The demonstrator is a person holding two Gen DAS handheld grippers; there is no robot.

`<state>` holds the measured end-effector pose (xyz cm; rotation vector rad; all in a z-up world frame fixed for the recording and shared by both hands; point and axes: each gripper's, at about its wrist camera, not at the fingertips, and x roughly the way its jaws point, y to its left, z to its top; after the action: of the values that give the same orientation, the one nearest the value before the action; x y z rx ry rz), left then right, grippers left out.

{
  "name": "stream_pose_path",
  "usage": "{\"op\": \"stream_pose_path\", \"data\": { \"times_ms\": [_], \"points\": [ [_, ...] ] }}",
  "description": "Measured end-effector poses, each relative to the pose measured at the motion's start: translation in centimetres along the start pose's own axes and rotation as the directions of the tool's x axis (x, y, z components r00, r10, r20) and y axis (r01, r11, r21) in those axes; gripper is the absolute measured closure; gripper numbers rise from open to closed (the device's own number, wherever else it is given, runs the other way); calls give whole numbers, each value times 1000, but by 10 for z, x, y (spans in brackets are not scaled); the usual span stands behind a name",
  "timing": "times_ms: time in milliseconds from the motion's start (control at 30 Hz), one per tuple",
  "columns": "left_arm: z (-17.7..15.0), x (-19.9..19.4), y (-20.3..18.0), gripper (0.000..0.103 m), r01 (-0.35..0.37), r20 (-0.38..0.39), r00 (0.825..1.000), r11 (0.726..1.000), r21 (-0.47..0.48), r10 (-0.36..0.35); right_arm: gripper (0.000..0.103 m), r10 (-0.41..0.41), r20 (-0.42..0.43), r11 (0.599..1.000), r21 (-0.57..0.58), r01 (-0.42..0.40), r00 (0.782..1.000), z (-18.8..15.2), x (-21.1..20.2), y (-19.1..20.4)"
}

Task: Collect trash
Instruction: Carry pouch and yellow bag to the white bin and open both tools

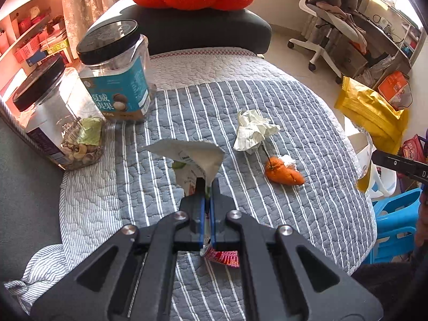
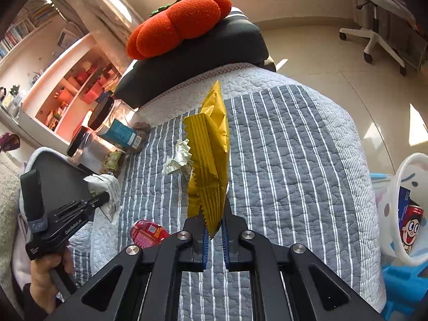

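- Left gripper [image 1: 206, 187]: jaws drawn narrow, pinching a white wrapper [image 1: 196, 160] that stands up out of the tips; a red printed end [image 1: 223, 258] of it hangs out behind the blue pads.
- In the right wrist view, the left gripper [image 2: 103, 198] sits at 8 o'clock, held low over the quilt edge by a bare hand [image 2: 46, 275] wrapped round the handle, fingers pointing toward 2 o'clock, the white wrapper [image 2: 105, 187] at its tips.
- Right gripper [image 2: 214, 222]: jaws set narrow with a gap between the pads, a yellow snack bag [image 2: 211, 155] standing edge-on between them, serrated seam facing 9 o'clock. Contact with the right pad is unclear.
- From the left wrist view the same yellow snack bag [image 1: 369, 112] hangs at 3 o'clock, past the bed's edge; a black finger of the right gripper [image 1: 396, 164] juts in just below it.
- Striped quilt [image 1: 307, 133] carries the loose trash: crumpled paper [image 1: 254, 129] at 1 o'clock of the left tips, orange peel [image 1: 283, 172] with a white scrap just beside it, at 3 o'clock.
- Two black-lidded jars [image 1: 117, 72] stand at 10 o'clock, touching each other.
- White bin [image 2: 406, 208] at 3 o'clock in the right view, beside the bed, a red can [image 2: 410, 227] inside.
- Orange cushion [image 2: 179, 24] at 12 o'clock on a dark pad.
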<state>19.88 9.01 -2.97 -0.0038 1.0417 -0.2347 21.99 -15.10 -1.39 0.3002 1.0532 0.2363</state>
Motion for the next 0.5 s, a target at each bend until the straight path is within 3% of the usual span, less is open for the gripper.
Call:
{"op": "stream_pose_path", "data": {
  "times_ms": [500],
  "points": [
    [12,5,-124,99,120,11,992,981,153,-124,95,-101,43,988,121,95,994,-16,-64,-93]
  ]
}}
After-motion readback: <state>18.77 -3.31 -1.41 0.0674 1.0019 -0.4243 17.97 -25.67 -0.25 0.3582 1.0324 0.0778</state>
